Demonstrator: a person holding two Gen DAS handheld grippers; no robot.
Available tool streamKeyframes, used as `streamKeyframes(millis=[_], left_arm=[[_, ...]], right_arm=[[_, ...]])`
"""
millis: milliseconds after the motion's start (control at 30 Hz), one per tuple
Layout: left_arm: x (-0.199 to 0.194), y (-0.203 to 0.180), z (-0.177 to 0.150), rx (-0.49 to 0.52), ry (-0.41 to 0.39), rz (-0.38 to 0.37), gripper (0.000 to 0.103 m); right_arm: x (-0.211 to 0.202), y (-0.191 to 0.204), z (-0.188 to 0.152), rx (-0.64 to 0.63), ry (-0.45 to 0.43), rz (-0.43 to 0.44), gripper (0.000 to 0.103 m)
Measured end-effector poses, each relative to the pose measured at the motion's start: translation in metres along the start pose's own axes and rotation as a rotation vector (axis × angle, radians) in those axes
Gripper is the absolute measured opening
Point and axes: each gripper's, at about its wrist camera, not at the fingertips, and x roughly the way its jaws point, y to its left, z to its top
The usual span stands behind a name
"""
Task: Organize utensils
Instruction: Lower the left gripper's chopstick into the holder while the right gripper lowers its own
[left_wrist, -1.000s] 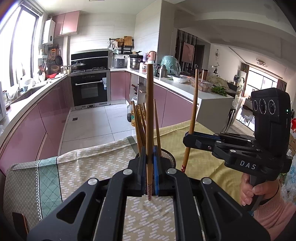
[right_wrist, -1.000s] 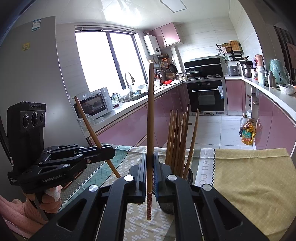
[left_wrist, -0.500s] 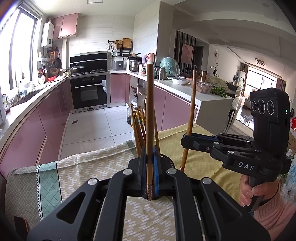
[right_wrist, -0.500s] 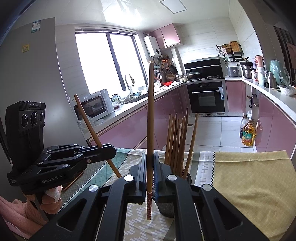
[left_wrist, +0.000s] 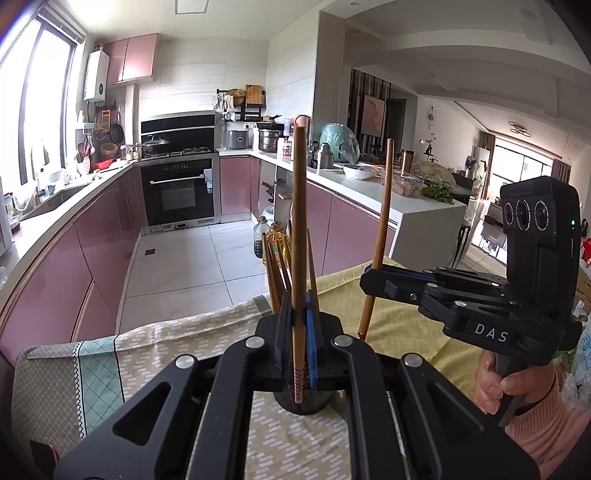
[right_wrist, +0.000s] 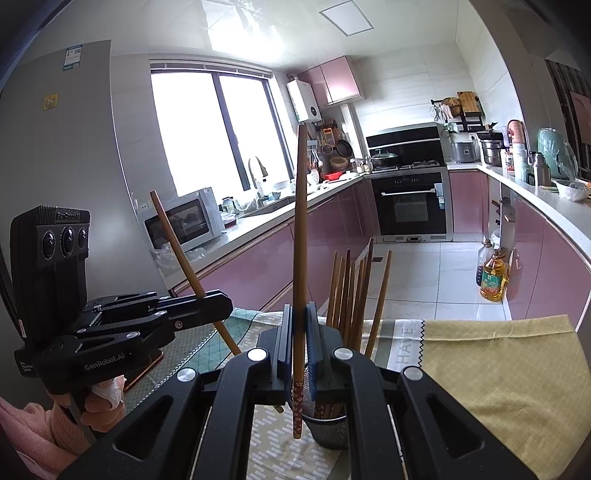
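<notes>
Wooden chopsticks stand upright in both claws, tips down for dropping in: the left claw (left_wrist: 298, 345) clamps one chopstick (left_wrist: 298, 221) over the mesh holder (right_wrist: 328, 424) near the table's far edge; the right claw (right_wrist: 299, 347) grips another chopstick (right_wrist: 300, 240) just beside it.
</notes>
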Motion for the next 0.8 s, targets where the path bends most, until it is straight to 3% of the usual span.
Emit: streamKeyframes(millis=[800], left_arm=[[0.009,-0.005,0.008,-0.003,-0.029,-0.002,0.007]], right_arm=[[0.016,-0.008,0.006,0.016,-0.014,-0.033,0.006]])
